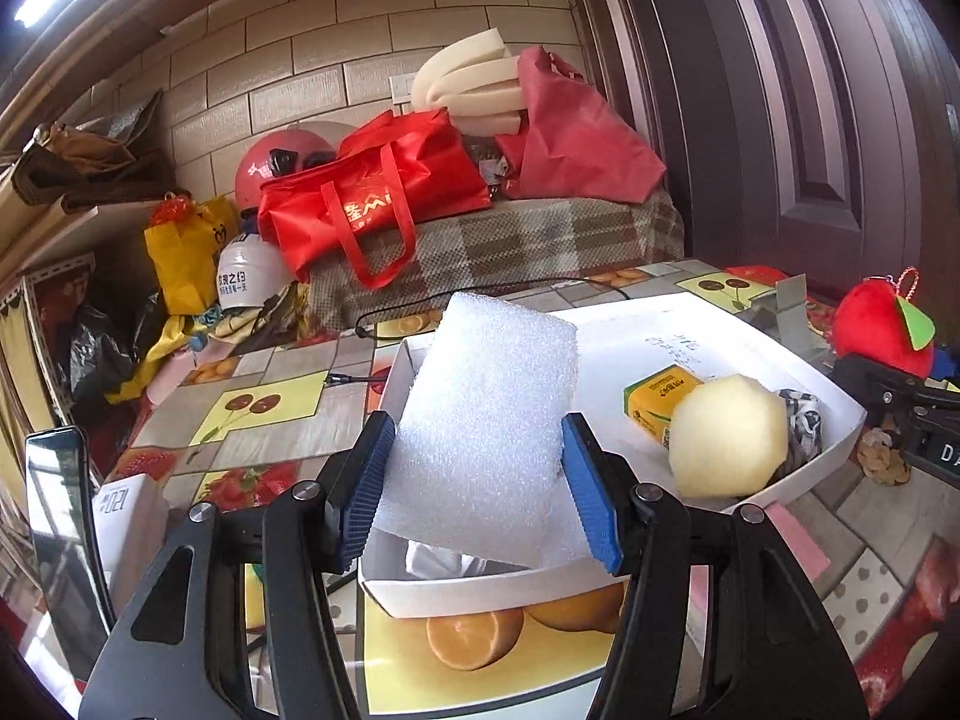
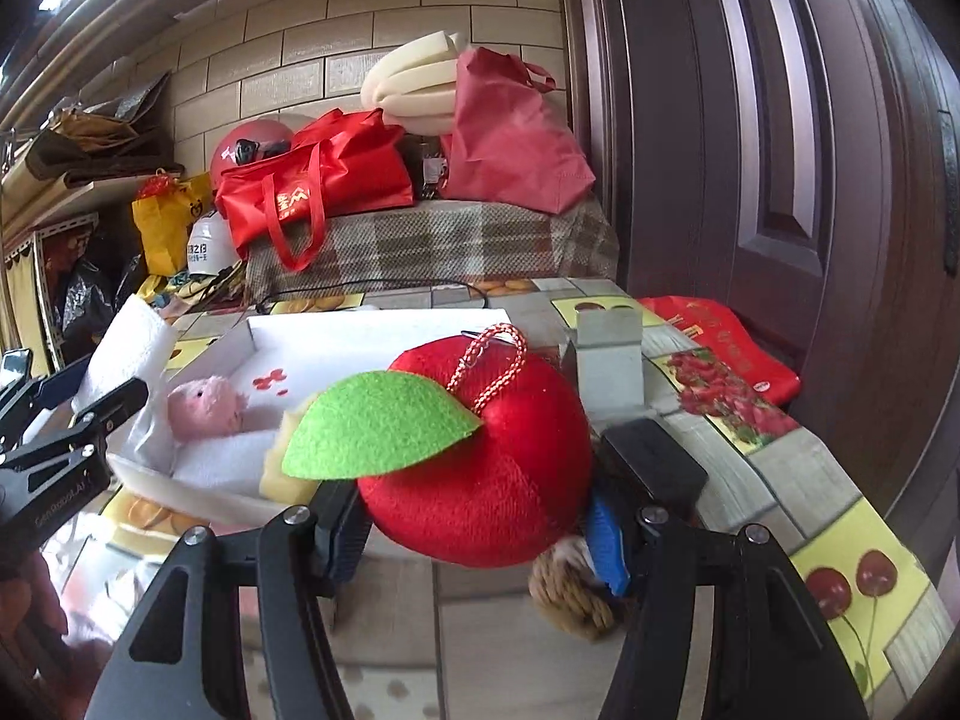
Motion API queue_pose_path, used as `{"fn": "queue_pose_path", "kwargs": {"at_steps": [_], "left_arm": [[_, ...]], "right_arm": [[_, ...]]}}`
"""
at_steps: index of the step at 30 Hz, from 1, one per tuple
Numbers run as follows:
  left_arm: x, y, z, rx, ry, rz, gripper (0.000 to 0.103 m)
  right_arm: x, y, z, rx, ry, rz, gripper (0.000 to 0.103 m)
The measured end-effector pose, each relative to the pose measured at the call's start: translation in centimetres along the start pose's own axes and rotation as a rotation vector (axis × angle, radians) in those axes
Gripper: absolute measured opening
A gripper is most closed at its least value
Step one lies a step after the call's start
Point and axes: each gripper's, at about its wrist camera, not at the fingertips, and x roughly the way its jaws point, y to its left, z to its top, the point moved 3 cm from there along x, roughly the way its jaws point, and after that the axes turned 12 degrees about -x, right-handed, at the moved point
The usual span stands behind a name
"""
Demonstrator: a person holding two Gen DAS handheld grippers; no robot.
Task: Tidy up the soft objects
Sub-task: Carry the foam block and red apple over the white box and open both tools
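My left gripper (image 1: 477, 480) is shut on a white foam block (image 1: 486, 426) and holds it tilted over the near left end of a white cardboard box (image 1: 840, 420). In the box lie a pale yellow sponge ball (image 1: 729, 444), a yellow carton (image 1: 654, 396) and a patterned cloth (image 1: 801, 420). My right gripper (image 2: 480, 531) is shut on a red plush apple (image 2: 480, 456) with a green felt leaf, held above the table right of the box (image 2: 252, 330). A pink plush toy (image 2: 204, 405) lies in the box. The left gripper (image 2: 72, 438) shows at that view's left edge.
A knotted rope ball (image 2: 570, 594) lies on the fruit-print tablecloth (image 2: 750, 462) under the apple. A grey card stand (image 2: 609, 354) stands behind it. A black cable (image 1: 420, 300) runs along the table's far edge. Red bags (image 1: 372, 192) and foam strips sit on a bench behind.
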Motion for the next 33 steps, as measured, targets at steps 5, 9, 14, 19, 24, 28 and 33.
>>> {"fn": "queue_pose_path", "kwargs": {"at_steps": [5,9,14,19,24,28,33], "left_arm": [[1.7,0.6,0.7,-0.048,0.014,-0.002,0.057],[3.0,0.2,1.3,-0.049,0.01,0.003,0.057],[4.3,-1.3,1.9,0.015,-0.018,0.006,0.057],[5.9,-1.4,2.1,0.02,0.04,-0.007,0.062],[4.9,-0.2,2.4,-0.05,-0.016,-0.004,0.103],[4.6,0.4,2.5,-0.08,-0.038,0.016,0.103],[4.3,1.6,2.6,-0.138,-0.048,0.03,0.103]], "right_arm": [[2.2,-0.2,0.9,0.043,0.003,-0.008,0.061],[3.8,-0.1,1.6,0.062,0.008,-0.004,0.061],[5.8,0.6,2.8,0.051,0.01,-0.007,0.061],[8.6,1.5,3.4,0.026,0.085,0.05,0.063],[8.3,1.8,3.3,0.009,0.084,0.043,0.091],[7.2,2.4,3.6,-0.027,0.031,0.014,0.103],[6.0,2.7,4.0,-0.057,-0.04,-0.019,0.103]]}}
